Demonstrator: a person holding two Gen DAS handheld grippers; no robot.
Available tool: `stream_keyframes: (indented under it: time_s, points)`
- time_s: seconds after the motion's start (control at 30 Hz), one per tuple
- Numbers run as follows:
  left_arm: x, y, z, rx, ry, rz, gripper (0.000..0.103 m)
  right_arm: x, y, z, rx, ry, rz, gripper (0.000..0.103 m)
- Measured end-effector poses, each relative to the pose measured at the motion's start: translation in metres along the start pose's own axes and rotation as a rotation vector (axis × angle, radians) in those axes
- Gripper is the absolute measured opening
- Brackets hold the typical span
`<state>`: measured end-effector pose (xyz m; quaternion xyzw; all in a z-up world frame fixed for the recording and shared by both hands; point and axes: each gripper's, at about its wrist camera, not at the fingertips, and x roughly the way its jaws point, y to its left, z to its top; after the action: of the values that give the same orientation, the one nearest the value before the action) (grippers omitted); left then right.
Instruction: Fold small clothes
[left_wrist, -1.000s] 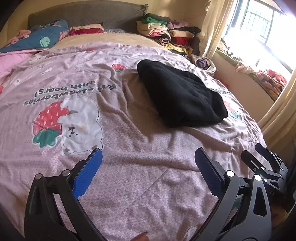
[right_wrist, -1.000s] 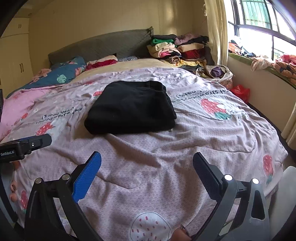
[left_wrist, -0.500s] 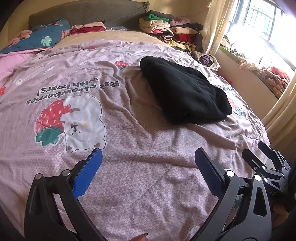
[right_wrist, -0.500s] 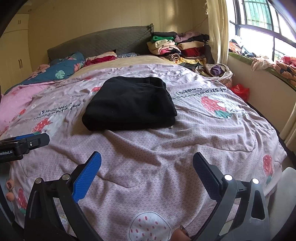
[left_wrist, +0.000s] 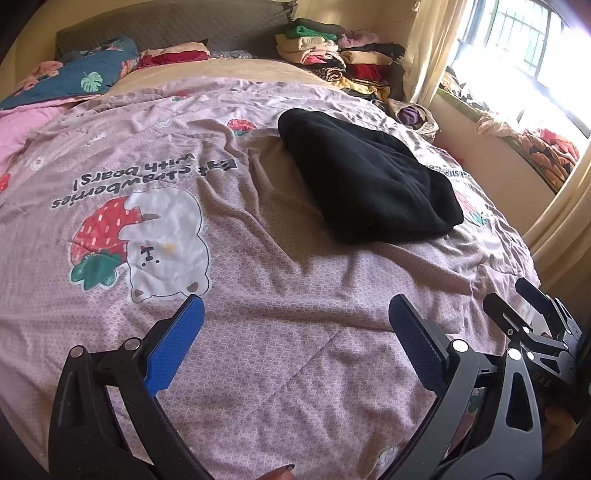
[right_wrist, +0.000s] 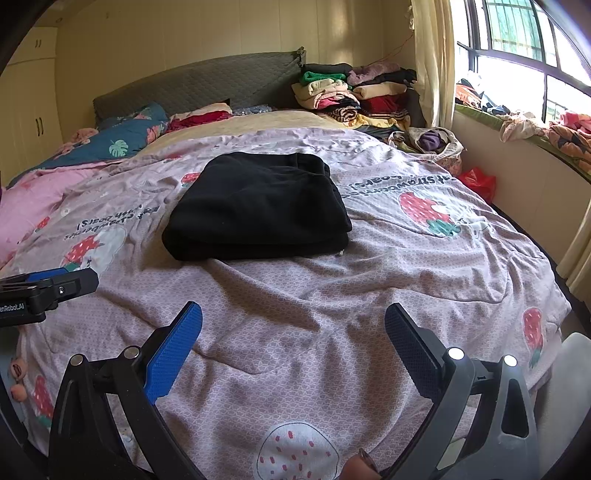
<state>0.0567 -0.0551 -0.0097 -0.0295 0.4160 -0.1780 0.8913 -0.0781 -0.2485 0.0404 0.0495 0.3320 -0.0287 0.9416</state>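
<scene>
1. Black garment (right_wrist: 258, 206) lying folded into a compact stack mid-bed, nearer the window-side edge of the quilt (right_wrist: 314, 314); edges squared, layers visible at near side.
2. Left gripper (left_wrist: 295, 325): jaws spread wide, nothing held, hovering above the foot edge.
3. Right gripper (right_wrist: 293, 325): likewise spread wide, empty, well apart from the garment.
4. Judged: this piece finished. Heaped clothes (right_wrist: 351, 92) at the head-end corner, partly folded; possibly remaining work, cannot tell.

Folded black garment (right_wrist: 258, 206) on pink strawberry-print quilt (right_wrist: 369, 280), right claw (right_wrist: 293, 325) spread wide, empty, nearer camera
</scene>
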Motion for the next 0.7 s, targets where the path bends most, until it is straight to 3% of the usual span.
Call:
stream_keyframes:
  time_s: [0.7]
  points:
    - [-0.001, -0.0006, 0.0003, 0.002, 0.002, -0.001, 0.094, -0.0009, -0.0003, -0.0004, -0.009, -0.006, -0.012, 0.099]
